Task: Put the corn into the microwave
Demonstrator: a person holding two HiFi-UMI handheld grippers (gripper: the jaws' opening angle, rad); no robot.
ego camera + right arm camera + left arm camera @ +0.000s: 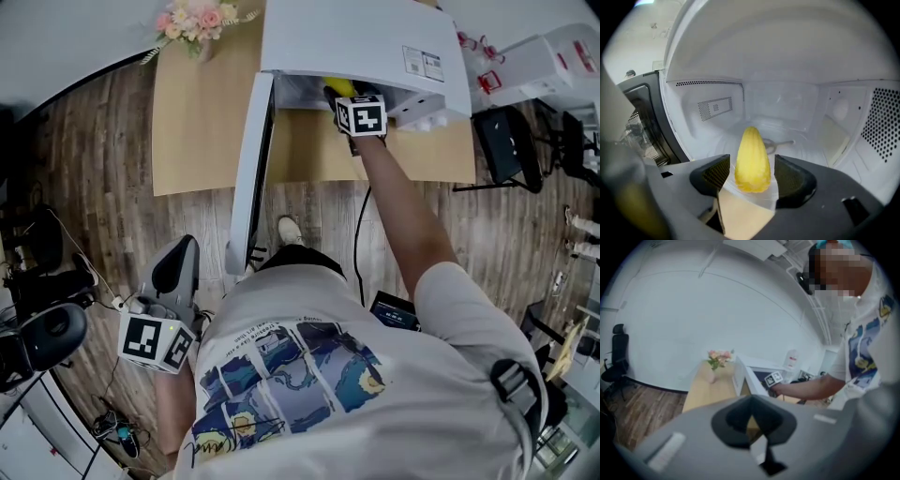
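A yellow corn cob point(752, 159) lies tip-away just inside the white microwave point(366, 37), near the front of its floor. My right gripper point(752, 161) reaches into the cavity, jaws either side of the cob with thin gaps showing, so it stands open. From the head view only a bit of yellow corn point(339, 88) shows at the opening, ahead of the right gripper point(352, 101). The microwave door point(251, 169) is swung open to the left. My left gripper point(176, 262) hangs low by the person's left side, shut and empty; in its own view the left gripper point(751, 423) points toward the table.
The microwave stands on a wooden table point(202, 112) with a flower vase point(197, 21) at its far left corner. A black office chair point(511, 141) stands right of the table, and another chair point(616, 357) stands by the wall. Cables lie on the wood floor point(112, 427).
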